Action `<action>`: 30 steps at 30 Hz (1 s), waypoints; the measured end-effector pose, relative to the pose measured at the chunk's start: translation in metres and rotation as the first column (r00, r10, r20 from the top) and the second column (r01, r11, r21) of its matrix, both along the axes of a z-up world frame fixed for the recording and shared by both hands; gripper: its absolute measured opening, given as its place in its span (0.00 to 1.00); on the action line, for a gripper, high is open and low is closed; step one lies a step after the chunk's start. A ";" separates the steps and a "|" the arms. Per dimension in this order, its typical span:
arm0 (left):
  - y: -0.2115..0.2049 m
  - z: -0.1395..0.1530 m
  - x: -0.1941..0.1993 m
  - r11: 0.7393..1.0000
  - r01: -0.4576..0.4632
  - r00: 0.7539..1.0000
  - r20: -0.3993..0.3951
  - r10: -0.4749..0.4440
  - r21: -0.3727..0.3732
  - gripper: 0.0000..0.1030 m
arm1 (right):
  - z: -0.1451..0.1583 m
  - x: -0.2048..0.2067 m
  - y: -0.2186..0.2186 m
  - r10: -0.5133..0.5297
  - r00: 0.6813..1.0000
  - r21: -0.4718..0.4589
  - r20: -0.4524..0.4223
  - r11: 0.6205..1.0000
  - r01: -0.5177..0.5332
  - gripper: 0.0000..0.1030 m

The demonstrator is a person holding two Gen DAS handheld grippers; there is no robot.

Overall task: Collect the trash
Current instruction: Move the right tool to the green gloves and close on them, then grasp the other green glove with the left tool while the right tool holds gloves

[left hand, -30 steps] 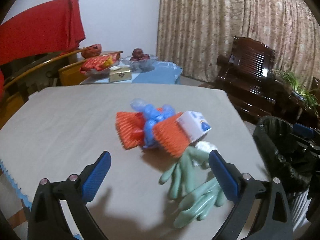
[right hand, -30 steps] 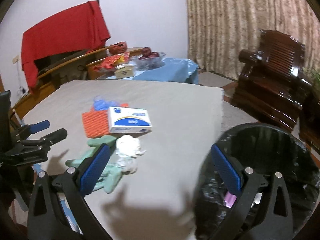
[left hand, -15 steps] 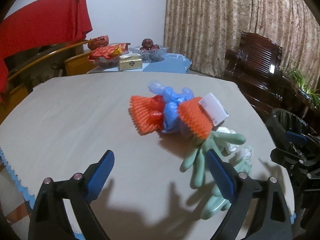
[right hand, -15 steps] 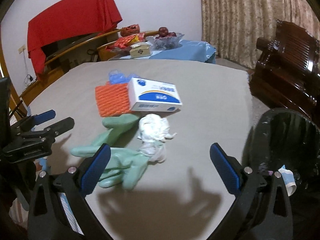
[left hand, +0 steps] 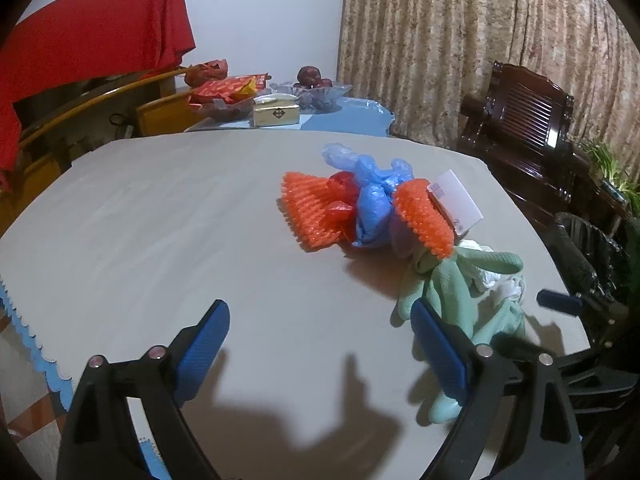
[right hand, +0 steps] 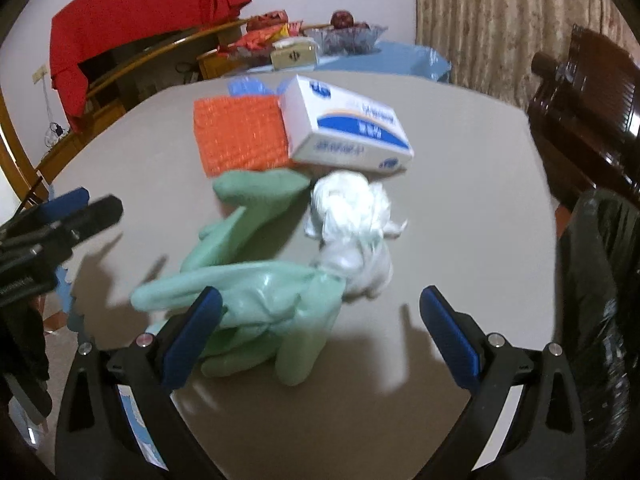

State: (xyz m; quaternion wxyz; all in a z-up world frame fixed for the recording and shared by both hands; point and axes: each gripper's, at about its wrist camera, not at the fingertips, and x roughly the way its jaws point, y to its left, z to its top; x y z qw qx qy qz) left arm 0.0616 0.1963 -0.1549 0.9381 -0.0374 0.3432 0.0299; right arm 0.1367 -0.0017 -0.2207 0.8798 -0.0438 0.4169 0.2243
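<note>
two tongs: both in view, both with jaws wide apart and nothing between the pads.
left tong point(left hand: 320, 344): hovers over bare cloth at the near edge of the table point(left hand: 160, 220); its right pad overlaps the gloves in its own view, contact cannot be told.
right tong point(right hand: 320, 332): hangs low over the gloves point(right hand: 256, 292); left pad sits in front of the glove fingers, right pad over bare cloth; contact cannot be told.
left tong seen from right: black body with a blue pad at the left edge point(right hand: 64, 216), well apart from the pile.
gloves: pale green, lying flat and crumpled together on the table, nearest of the trash to both tongs.
white wad point(right hand: 352, 220): crumpled tissue or plastic, touching the gloves on their right side.
box point(right hand: 344, 128): white and blue carton, just behind the wad, leaning against the orange net.
orange net point(right hand: 240, 136): foam mesh, left of the box, touching the upper glove.
blue bag point(left hand: 372, 204): scrunched plastic between two orange net pieces, with a bit of red wrapper point(left hand: 344, 196) beside it.
bin point(right hand: 600, 288): black-lined, beside the table at the right, near the right tong.
background: red cloth point(left hand: 92, 40), curtain point(left hand: 460, 40), dark wooden chair point(left hand: 520, 120), side table with fruit bowl point(left hand: 312, 88).
</note>
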 end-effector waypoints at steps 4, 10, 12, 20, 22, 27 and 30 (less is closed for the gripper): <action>0.004 -0.001 0.001 1.000 -0.003 1.000 -0.004 0.003 -0.008 0.87 | -0.012 0.003 0.000 0.006 0.999 0.022 -0.045 1.000 -0.005 0.80; 0.003 -0.001 0.001 1.000 -0.003 1.000 -0.004 0.003 -0.010 0.87 | -0.011 0.000 0.007 0.103 0.992 0.080 -0.071 0.992 -0.098 0.43; 0.003 -0.001 0.001 1.000 0.002 1.000 -0.006 -0.002 -0.014 0.87 | -0.007 -0.001 0.006 0.117 0.990 0.099 -0.076 0.989 -0.109 0.37; -0.017 -0.002 0.009 0.998 0.049 0.998 -0.024 -0.050 -0.025 0.87 | 0.013 -0.006 -0.008 0.157 0.986 0.092 -0.052 0.984 -0.152 0.16; -0.024 -0.004 0.012 0.997 0.065 0.997 -0.029 -0.066 -0.029 0.87 | 0.020 -0.006 -0.016 0.157 0.986 0.083 -0.049 0.985 -0.152 0.15; -0.039 -0.006 0.020 0.994 0.103 0.994 -0.040 -0.105 -0.042 0.87 | 0.030 -0.007 -0.032 0.145 0.989 0.018 -0.018 0.989 -0.145 0.15; -0.049 -0.008 0.025 0.991 0.124 0.991 -0.042 -0.126 -0.049 0.87 | 0.027 0.000 -0.046 0.109 0.994 0.010 -0.017 0.994 -0.108 0.15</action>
